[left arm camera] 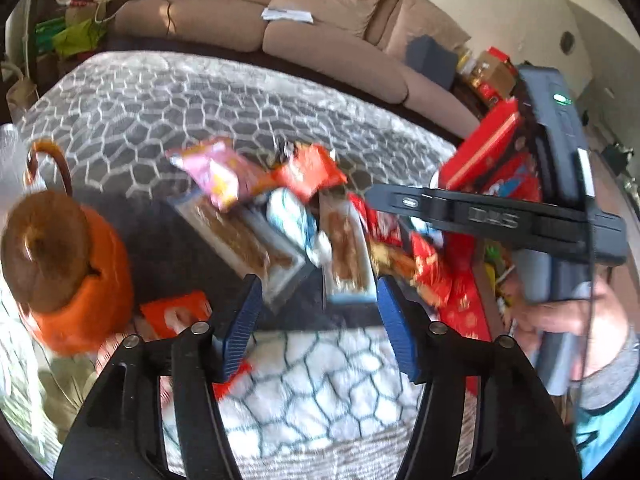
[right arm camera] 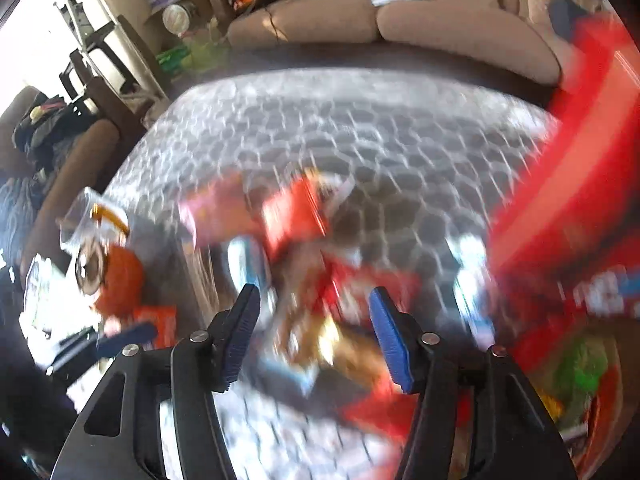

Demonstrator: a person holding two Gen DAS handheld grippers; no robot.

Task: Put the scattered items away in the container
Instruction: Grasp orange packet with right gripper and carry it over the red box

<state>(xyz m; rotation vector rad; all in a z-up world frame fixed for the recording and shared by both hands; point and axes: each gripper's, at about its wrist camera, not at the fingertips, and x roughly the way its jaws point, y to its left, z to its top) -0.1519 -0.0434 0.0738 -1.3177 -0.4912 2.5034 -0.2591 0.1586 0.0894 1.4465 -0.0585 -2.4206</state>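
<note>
Orange bucket (left arm camera: 86,304): we see it well off to the left of our left gripper (left arm camera: 318,320), dark handle arched above.
Left fingers (left arm camera: 240,324): apart, nothing between them.
Snack packets (left arm camera: 280,216): heaped on the honeycomb rug (left arm camera: 200,96), just ahead of our fingers.
Right gripper (right arm camera: 314,336): fingers apart, empty; the view is blurred.
Red box (right arm camera: 576,152): far right of the fingers.

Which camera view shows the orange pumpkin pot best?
The left wrist view. There the orange pumpkin pot is large and fairly sharp, its brown inside visible. In the right wrist view it is small, far left and smeared by motion blur.
</note>
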